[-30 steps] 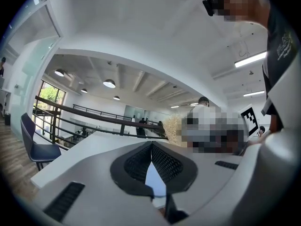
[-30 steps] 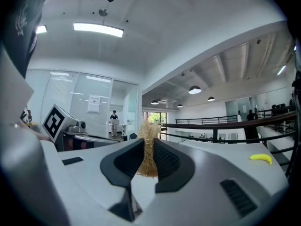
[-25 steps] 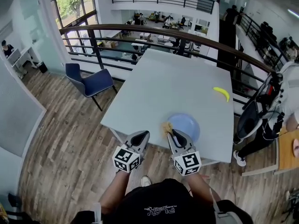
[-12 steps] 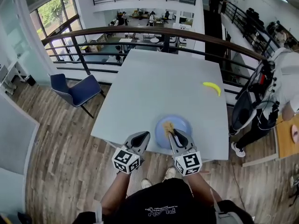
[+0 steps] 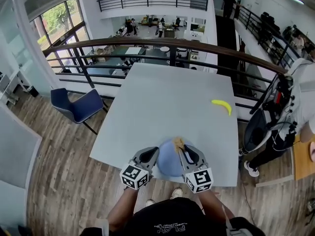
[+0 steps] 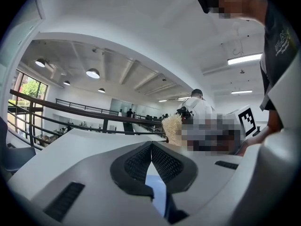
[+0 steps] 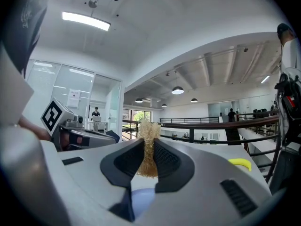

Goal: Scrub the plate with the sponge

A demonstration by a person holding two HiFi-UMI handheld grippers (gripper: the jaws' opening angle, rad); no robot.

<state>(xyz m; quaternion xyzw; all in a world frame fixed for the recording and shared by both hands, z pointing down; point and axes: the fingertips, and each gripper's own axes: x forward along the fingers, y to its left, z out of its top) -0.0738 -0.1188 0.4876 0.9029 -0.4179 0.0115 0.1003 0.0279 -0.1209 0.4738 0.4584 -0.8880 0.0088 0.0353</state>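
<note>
Plate, pale blue, sits at the near edge of the table, lower centre of the head view. The right hand-held gripper is clamped on a straw-coloured fibrous sponge over the plate's far rim. The left hand-held gripper has its jaws together at the plate's left edge, perhaps touching the rim. A banana lies well apart, toward the right.
</note>
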